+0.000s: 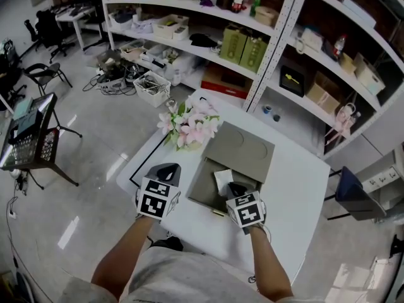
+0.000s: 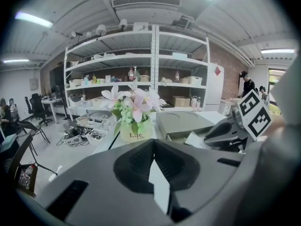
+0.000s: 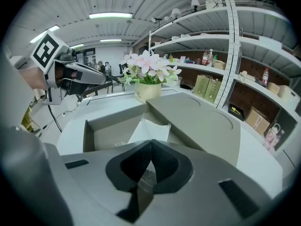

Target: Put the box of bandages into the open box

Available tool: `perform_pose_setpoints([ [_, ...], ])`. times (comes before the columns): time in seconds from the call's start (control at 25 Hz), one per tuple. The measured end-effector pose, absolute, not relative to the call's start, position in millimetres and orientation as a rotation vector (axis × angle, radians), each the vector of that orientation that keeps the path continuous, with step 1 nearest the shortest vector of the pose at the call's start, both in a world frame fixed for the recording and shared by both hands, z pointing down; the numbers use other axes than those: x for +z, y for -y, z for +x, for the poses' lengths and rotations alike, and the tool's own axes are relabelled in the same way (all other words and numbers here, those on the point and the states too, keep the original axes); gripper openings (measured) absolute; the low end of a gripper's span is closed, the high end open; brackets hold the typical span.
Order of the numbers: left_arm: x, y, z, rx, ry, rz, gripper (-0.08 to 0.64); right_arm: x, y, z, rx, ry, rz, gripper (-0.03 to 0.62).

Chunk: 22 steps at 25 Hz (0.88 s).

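Right gripper [image 3: 149, 145] is clamping the box of bandages [image 3: 149, 127], holding it low inside the open box [image 3: 101, 126]. I'm judging placement nearly done, with 1 move left: parting the jaws and lifting clear. Left gripper [image 2: 153, 147] is hanging closed and empty, left of the box.

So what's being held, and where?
The right gripper pinches the box of bandages by its near end, inside the open box. The left gripper holds nothing.

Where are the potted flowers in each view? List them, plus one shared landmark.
Head view: potted flowers, just above centre, at the table's far edge.
Left gripper view: potted flowers, centre.
Right gripper view: potted flowers, upper centre.
Shared landmark: grey box lid, to their right.
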<state>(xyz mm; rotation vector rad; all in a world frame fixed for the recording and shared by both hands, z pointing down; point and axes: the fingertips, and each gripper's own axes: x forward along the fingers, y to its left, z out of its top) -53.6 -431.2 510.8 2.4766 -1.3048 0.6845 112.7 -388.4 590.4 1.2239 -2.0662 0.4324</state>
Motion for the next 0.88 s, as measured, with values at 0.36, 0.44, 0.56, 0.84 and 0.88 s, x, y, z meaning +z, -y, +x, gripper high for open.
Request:
perform_pose_setpoints([
  [0.36,511,436,-53,0.688,1.297,2.480,0.003,594,390,113,0.453,2.054,1.212,0.014],
  [0.44,512,436,-55,0.687,1.298,2.479,0.003,595,390,112,0.459,2.056,1.215,0.018],
  [0.56,512,434,-56,0.684,1.302,2.476,0.003,596,388,113,0.463,2.052,1.213,0.026],
  [0.84,508,429,-56,0.673,1.314,2.477,0.003,588,384,114,0.475,2.074,1.234,0.041],
  [0.88,507,429,-56,0.670,1.318,2.477,0.003,584,384,115,0.475,2.082,1.240,0.041],
])
